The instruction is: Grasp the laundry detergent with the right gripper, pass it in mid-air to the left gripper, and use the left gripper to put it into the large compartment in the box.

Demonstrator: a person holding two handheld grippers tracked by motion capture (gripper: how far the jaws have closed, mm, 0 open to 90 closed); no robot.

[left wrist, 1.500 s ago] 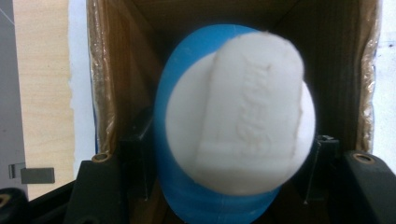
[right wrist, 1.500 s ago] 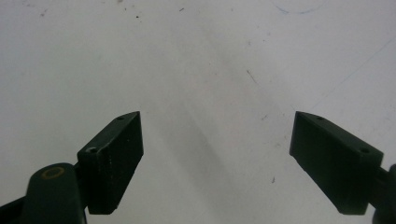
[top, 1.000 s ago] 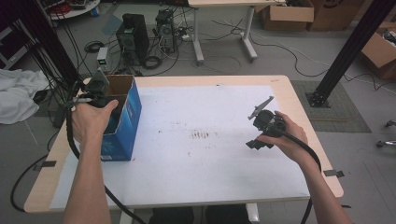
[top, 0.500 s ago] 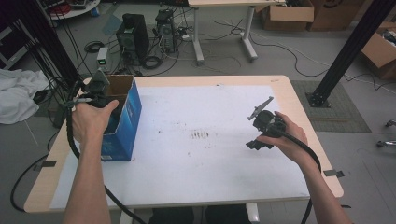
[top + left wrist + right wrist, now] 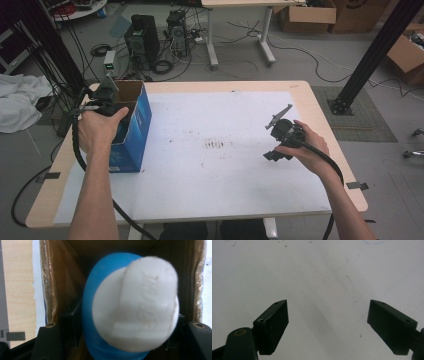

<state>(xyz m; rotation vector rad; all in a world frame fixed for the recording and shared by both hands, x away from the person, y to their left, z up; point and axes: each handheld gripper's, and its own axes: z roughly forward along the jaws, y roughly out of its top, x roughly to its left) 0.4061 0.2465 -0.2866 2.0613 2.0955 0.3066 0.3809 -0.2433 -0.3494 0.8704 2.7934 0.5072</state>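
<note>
Hanging between the jaws of the left gripper (image 5: pixel 120 345), a blue-and-white object (image 5: pixel 130 307) sits in the centre of the left gripper view, inside the open top of a cardboard box (image 5: pixel 62 285). Its long axis runs roughly from the lower middle of that frame toward the upper right, with the rounded white end pointing at the camera and slightly upward. The white part is matt, smooth and bulbous, carrying faint raised marks on its face and a flat step along its lower edge. A glossy blue shell wraps it on the left side and beneath. The picture is too close and soft to tell what the object is.

The left gripper's jaws have just been opening, with the object between them. They stand at the lower corners of the frame, and whether the pads press on the object cannot be told.

In the high view the left gripper (image 5: pixel 102 97) is held over the box (image 5: pixel 131 130), blue outside and brown inside, at the left of the bench (image 5: pixel 215 200).

The right gripper (image 5: pixel 328 322) is spread wide with nothing between its jaws, facing the white bench surface. In the high view it (image 5: pixel 280 137) is at centre right, well apart from the box.
</note>
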